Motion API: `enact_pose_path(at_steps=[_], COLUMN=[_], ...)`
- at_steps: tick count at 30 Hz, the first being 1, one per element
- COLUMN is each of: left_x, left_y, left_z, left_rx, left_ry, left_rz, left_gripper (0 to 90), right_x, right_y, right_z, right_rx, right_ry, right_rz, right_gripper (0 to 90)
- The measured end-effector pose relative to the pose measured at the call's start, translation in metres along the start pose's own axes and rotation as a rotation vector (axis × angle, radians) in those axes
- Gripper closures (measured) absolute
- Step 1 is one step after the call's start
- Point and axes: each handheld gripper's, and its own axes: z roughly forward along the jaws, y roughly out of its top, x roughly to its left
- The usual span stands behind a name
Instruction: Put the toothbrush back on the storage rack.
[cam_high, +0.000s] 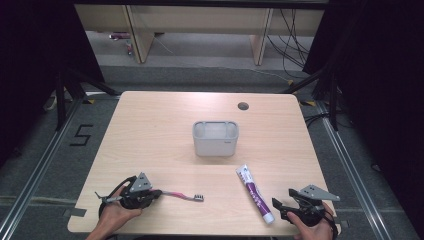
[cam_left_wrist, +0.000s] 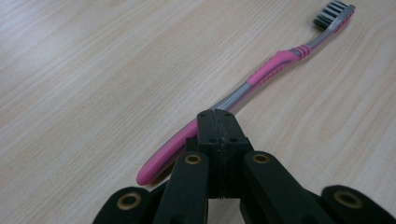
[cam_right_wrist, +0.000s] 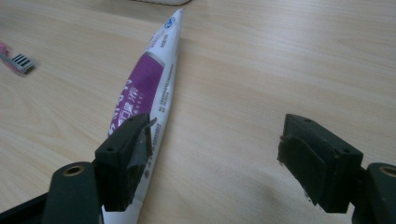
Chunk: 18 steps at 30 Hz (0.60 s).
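— Toothbrush (cam_left_wrist: 261, 77) first: where is it?

— Flat on the table (cam_high: 150, 130), near the front edge on my left side, bristles pointing toward the middle. My left gripper (cam_left_wrist: 217, 116) has its jaws pressed fully together above the pink handle's rear half; I can't tell whether the tips touch the handle, and nothing is pinched between them.

— So what makes this step go well?

— I judge those jaws must part before they can take anything. Then I'd straddle the handle across its width near the thick pink grip, low to the wood, and close squarely so it doesn't roll or pivot.

— And your other hand?

— My right gripper (cam_right_wrist: 219, 149) stands wide open, holding nothing. Its one jaw sits over the cap end of the toothpaste (cam_right_wrist: 149, 84), which lies on the table beside it, the far end pointing toward the holder.

— The holder?

— A grey caddy (cam_high: 215, 138) stands upright in the middle of the table, well apart from both things. From above it looks empty, with small side pockets at its rim.
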Motion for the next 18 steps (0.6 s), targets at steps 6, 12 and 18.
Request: enact_pose_path(at_steps=[6,12,18], left_x=[-0.001,-0.003,-0.002], left_y=[0.003,0.010,0.020], left_z=[-0.002,-0.006,-0.009], left_rx=[-0.013,0.007,0.032], left_ry=[-0.004,-0.014,-0.013], left_rz=[0.011,0.118,0.194], left_gripper=[89.1,82.2,76.3], right_x=[0.001,0.000,-0.001], right_y=[0.000,0.000,0.000], right_z=[-0.001,0.000,-0.001], right_rx=[0.003,-0.004,-0.014], right_ry=[0.002,0.002,-0.009], right_rz=[0.007,0.008,-0.021], right_gripper=[25.8,25.8,25.8])
